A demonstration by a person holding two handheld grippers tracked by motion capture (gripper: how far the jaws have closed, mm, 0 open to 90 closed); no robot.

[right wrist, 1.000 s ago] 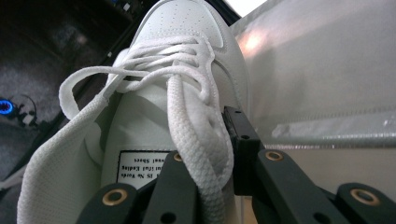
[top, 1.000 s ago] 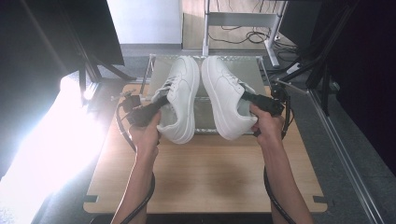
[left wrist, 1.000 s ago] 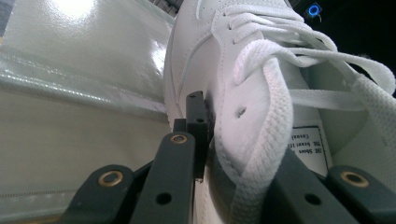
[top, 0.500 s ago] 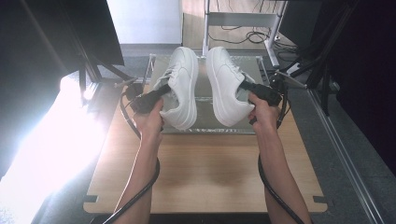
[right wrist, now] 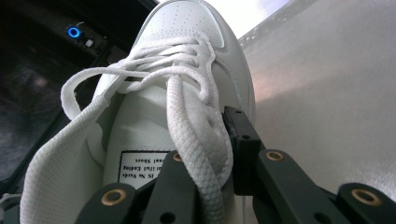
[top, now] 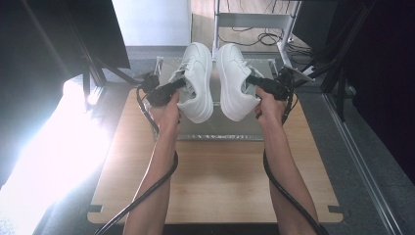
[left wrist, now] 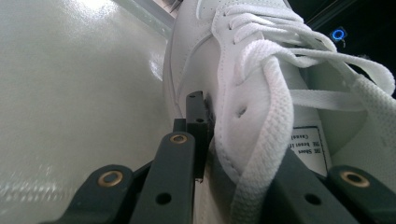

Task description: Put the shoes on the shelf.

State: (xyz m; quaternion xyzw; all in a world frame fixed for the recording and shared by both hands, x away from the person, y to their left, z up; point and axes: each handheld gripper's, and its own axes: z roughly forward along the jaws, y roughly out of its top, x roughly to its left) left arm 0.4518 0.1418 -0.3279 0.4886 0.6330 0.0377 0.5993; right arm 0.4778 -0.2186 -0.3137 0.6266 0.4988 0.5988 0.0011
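Your left gripper [top: 182, 84] is clamped on the eyelet edge of the left sneaker [top: 195, 81]: in the left gripper view one black jaw presses the outer side of the upper [left wrist: 219, 88] while the other sits inside the opening, under the lace [left wrist: 261, 140]. Your right gripper [top: 250, 81] holds the right sneaker [top: 234, 81] the same way, one jaw outside the leather [right wrist: 233, 70], one inside beside the printed tongue label [right wrist: 140, 165].

Both white shoes hang in the air, toes pointing away from you, soles facing each other and just apart, above the shiny metal tray [top: 220, 128] at the far half of the wooden table [top: 215, 181].

Each grip takes only a thin strip of upper near the collar, so the toe end probably wants to swing down. Keep the squeeze firm and your wrists level. Judging by where the pair hangs, the tray looks like the landing place: lower both hands together, turn the soles downward before contact, and let heels and toes settle flat before you ease the jaws apart. Watch that a lace does not snag on a jaw as you pull out.
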